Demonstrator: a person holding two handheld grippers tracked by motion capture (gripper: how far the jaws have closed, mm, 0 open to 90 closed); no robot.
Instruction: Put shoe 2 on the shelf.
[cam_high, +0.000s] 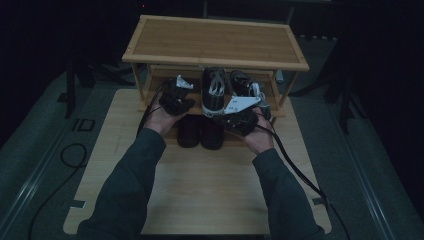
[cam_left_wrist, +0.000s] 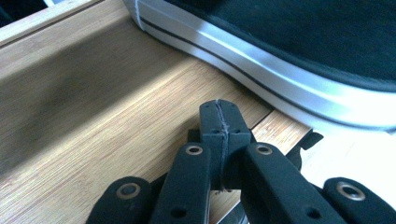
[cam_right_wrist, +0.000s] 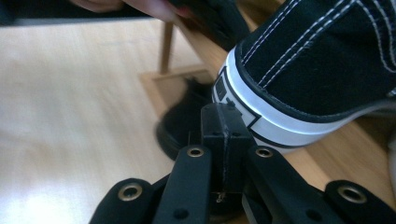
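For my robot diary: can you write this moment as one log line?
left gripper: shut, empty | right gripper: shut, at heel of black sneaker | shoe rack: middle shelf

Dark grey-green sleeves; black fingers (cam_left_wrist: 212, 122), brass-ringed screws, trailing black cables

High view looks down from above; both tool views closely share the sneaker (cam_high: 214, 90).

Black canvas sneaker (cam_right_wrist: 322, 60) with white stitching and white sole — black stripe — on a pale wooden shoe rack (cam_high: 215, 42); black grippers.
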